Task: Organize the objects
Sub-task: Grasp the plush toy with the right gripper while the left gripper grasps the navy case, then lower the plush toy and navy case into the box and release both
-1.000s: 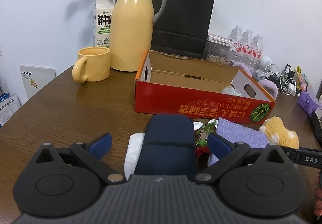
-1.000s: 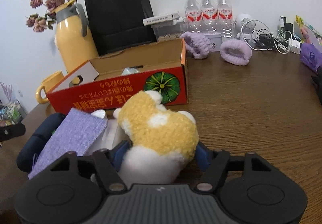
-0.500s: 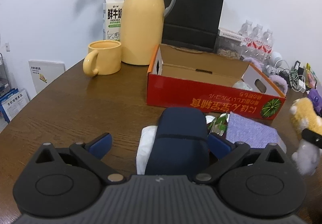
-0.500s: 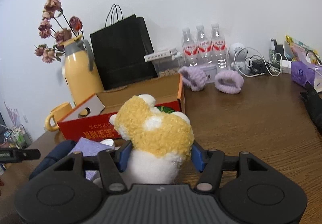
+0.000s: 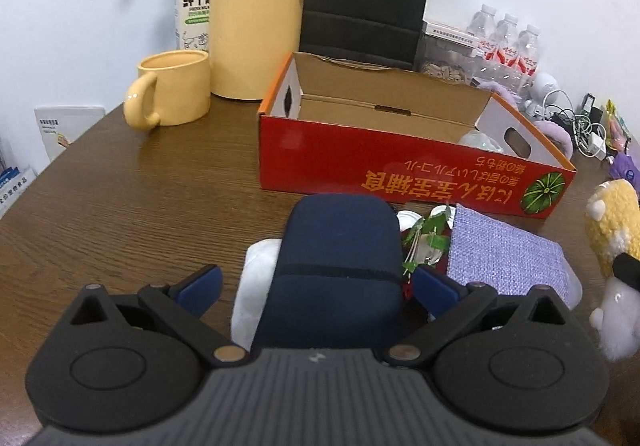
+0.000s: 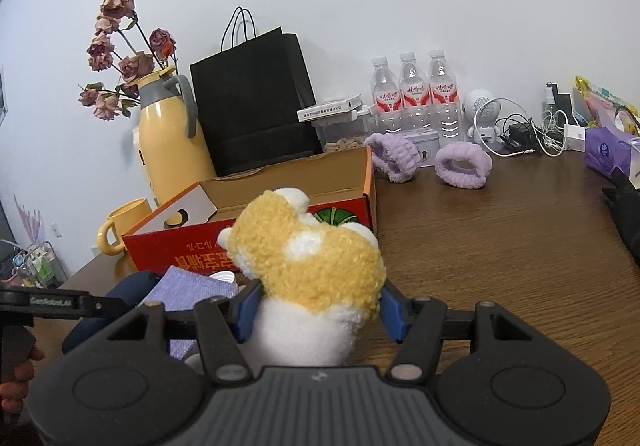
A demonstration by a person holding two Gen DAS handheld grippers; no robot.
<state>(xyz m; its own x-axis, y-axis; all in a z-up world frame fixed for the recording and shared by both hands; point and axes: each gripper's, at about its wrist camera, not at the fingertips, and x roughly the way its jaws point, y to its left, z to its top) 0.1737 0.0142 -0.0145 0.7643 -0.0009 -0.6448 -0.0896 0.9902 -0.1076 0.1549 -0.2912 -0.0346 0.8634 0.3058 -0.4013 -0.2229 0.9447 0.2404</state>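
The right gripper (image 6: 318, 310) is clamped on the yellow-and-white plush toy (image 6: 308, 266), its blue pads pressed into the toy's sides, and the toy now hangs clear of the wooden table (image 6: 500, 246), whereas a second ago it sat low among the clutter beside the purple cloth (image 6: 192, 286). In the left wrist view the toy (image 5: 612, 246) has risen at the right edge, in front of the near corner of the red cardboard box (image 5: 400, 165). The left gripper (image 5: 316, 284) stands wide open, its jaws on either side of the navy case (image 5: 340, 266) without pressing it; compared with a second ago it has moved closer, so the case fills more of the view. The case lies on a white cloth (image 5: 256, 270), just in front of the box.
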